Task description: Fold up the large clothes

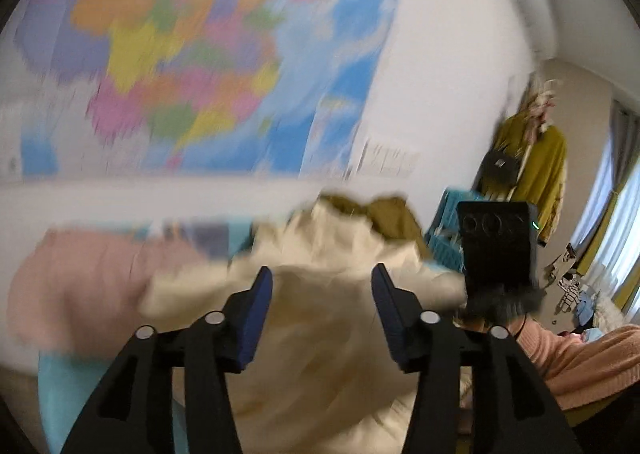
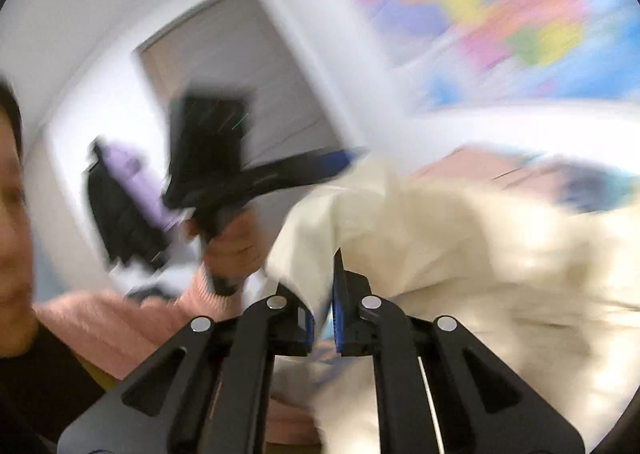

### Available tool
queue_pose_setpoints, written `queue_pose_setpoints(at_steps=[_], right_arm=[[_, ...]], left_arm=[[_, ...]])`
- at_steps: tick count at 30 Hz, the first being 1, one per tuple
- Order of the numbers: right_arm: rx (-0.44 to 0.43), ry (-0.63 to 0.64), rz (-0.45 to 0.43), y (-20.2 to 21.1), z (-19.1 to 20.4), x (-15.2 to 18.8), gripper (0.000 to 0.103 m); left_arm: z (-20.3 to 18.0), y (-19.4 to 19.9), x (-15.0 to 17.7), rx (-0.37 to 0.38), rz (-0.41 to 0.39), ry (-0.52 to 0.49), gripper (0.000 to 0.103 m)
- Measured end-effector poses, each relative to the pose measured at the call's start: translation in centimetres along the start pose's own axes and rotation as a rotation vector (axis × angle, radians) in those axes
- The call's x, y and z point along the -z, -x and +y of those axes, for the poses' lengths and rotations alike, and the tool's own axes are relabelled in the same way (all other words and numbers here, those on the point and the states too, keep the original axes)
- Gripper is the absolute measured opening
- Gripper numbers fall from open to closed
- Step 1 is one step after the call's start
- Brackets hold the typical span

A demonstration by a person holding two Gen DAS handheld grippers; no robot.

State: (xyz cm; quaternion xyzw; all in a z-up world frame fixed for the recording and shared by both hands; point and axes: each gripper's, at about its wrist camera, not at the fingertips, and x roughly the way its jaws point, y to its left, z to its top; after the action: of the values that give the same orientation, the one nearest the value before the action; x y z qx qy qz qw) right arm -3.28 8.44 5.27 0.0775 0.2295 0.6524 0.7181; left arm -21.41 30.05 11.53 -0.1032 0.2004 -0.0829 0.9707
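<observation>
cream garment [image 2: 460, 254]: soft matt cloth; tongs [image 1: 322, 294]: matt black plastic

Motion smears both of my views. The wall map [image 1: 208, 66] is only streaks of colour, with no lettering I can read. The cream garment [image 1: 320, 318] runs off the bottom edge, so its shape escapes me. My left claw [image 2: 344, 158] is a dark blur; whether it grips cloth there, I cannot tell.
</observation>
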Motion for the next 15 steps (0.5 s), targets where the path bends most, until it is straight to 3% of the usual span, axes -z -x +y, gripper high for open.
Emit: queue_pose_setpoints(at_steps=[4,7,11,15], right_arm=[[0.228,-0.101,-0.085,8.6,-4.1,-0.4,0.007],[0.357,-0.239,-0.094,13.2,-8.2,1.9,0.007],[0.473,-0.410,0.007,14.4,-13.4,7.6,0.007],[0.495,-0.536,0.054,13.6,-15.7,12.2,0.008]], left_arm=[[-0.4,-2.4,0.2,-0.058,0.014,-0.014,0.056],[0.2,-6.3,1.9,-0.200,0.098,-0.032,0.056],[2.5,-11.4,5.1,-0.284,0.258,-0.016,0.056],[4.8,-16.1,8.5,-0.331,0.417,0.014,0.056]])
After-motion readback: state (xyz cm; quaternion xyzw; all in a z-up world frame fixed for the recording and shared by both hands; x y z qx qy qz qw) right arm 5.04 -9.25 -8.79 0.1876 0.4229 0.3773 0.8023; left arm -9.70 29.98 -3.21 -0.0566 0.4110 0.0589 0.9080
